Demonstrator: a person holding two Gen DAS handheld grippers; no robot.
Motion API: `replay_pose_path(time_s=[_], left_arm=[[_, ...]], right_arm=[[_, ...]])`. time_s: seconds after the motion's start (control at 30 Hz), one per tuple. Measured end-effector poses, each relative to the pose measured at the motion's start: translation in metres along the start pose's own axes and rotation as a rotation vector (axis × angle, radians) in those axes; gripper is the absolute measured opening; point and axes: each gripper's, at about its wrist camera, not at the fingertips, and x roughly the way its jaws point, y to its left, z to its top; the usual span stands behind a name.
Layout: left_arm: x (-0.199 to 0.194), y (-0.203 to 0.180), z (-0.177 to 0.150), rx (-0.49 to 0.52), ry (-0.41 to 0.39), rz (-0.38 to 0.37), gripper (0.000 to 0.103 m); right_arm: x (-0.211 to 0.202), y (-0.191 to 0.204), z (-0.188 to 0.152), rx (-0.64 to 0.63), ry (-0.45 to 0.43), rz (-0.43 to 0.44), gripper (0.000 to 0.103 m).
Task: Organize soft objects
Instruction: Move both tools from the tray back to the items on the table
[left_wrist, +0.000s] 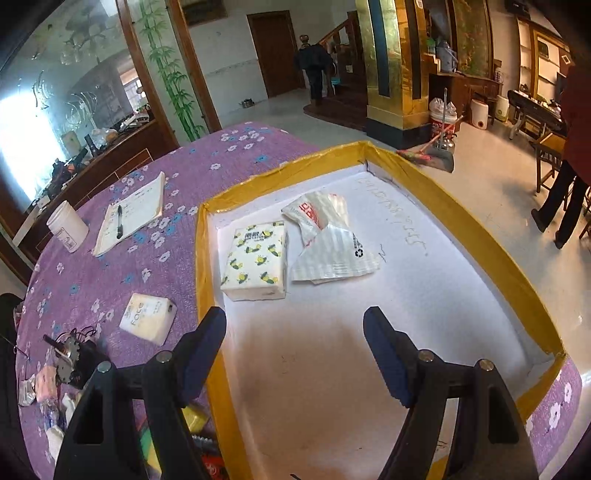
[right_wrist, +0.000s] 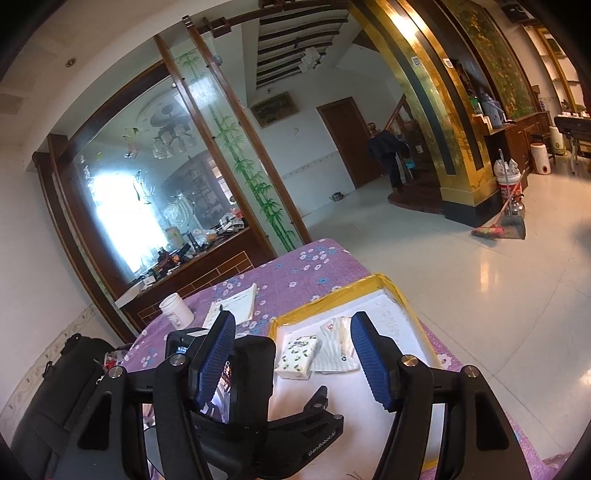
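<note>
Left wrist view: "Face" tissue pack (left_wrist: 149, 320) is lying outside the yellow-rimmed tray (left_wrist: 461, 218), left of the left gripper (left_wrist: 295, 336), whose jaws are standing apart and empty, long axis slanting up-right. Lemon-print tissue pack (left_wrist: 256, 260) and folded plastic bags (left_wrist: 330, 243) are already sitting ahead inside the tray, so fetching is likely in hand, calling for a leftward reach. Right gripper (right_wrist: 293, 354) is hanging apart, empty.

A tissue pack (left_wrist: 256, 258) is lying in the tray (left_wrist: 201, 258), touching a plastic bag (left_wrist: 332, 251) on its right.

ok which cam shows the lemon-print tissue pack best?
Left wrist: the lemon-print tissue pack lies large and unobstructed inside the yellow-edged tray. Right wrist shows it small and distant between the open gripper fingers.
</note>
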Motion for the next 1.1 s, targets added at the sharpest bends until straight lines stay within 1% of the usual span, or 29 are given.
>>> replay_pose_path(time_s=[0.03,0.1,0.17,0.23,0.37,0.4,0.5,0.6,0.63,0.67,0.73,0.83,0.93,1.0,1.1], left_arm=[[-0.005,0.003,-0.001,-0.013,-0.009,-0.012,0.076],[-0.017,0.013,-0.006,-0.042,-0.028,-0.037,0.076],[-0.028,0.026,-0.012,-0.077,-0.044,-0.062,0.079],[-0.038,0.042,-0.020,-0.122,-0.060,-0.103,0.085],[-0.050,0.075,-0.033,-0.190,-0.042,-0.156,0.085],[-0.057,0.086,-0.039,-0.216,-0.052,-0.169,0.085],[-0.078,0.116,-0.055,-0.278,-0.082,-0.204,0.085],[-0.102,0.148,-0.076,-0.312,-0.122,-0.190,0.085],[-0.111,0.162,-0.087,-0.325,-0.137,-0.167,0.085],[-0.117,0.174,-0.098,-0.341,-0.151,-0.149,0.086],[-0.126,0.200,-0.118,-0.380,-0.160,-0.117,0.087],[-0.128,0.245,-0.155,-0.479,-0.142,-0.061,0.088],[-0.120,0.285,-0.184,-0.577,-0.097,-0.013,0.088],[-0.119,0.304,-0.200,-0.625,-0.084,-0.003,0.088],[-0.113,0.316,-0.214,-0.642,-0.041,-0.022,0.088]], right_arm=[[-0.003,0.004,-0.001,-0.007,0.000,0.006,0.070],[-0.010,0.011,-0.004,-0.017,-0.012,0.019,0.076],[-0.016,0.016,-0.005,-0.030,-0.020,0.021,0.076],[-0.024,0.019,-0.005,-0.027,-0.036,0.044,0.076],[-0.039,0.031,-0.006,-0.037,-0.070,0.056,0.077],[-0.040,0.035,-0.006,-0.044,-0.073,0.058,0.080],[-0.036,0.045,-0.013,-0.071,-0.046,0.072,0.082],[-0.019,0.048,-0.025,-0.085,0.032,0.090,0.082],[-0.010,0.049,-0.033,-0.078,0.074,0.107,0.082],[-0.005,0.049,-0.038,-0.074,0.098,0.113,0.082],[0.014,0.051,-0.052,-0.074,0.170,0.127,0.082],[0.043,0.059,-0.074,-0.081,0.277,0.147,0.082],[0.064,0.071,-0.097,-0.109,0.371,0.173,0.082],[0.071,0.082,-0.109,-0.145,0.418,0.201,0.081],[0.078,0.096,-0.132,-0.176,0.500,0.245,0.081]])
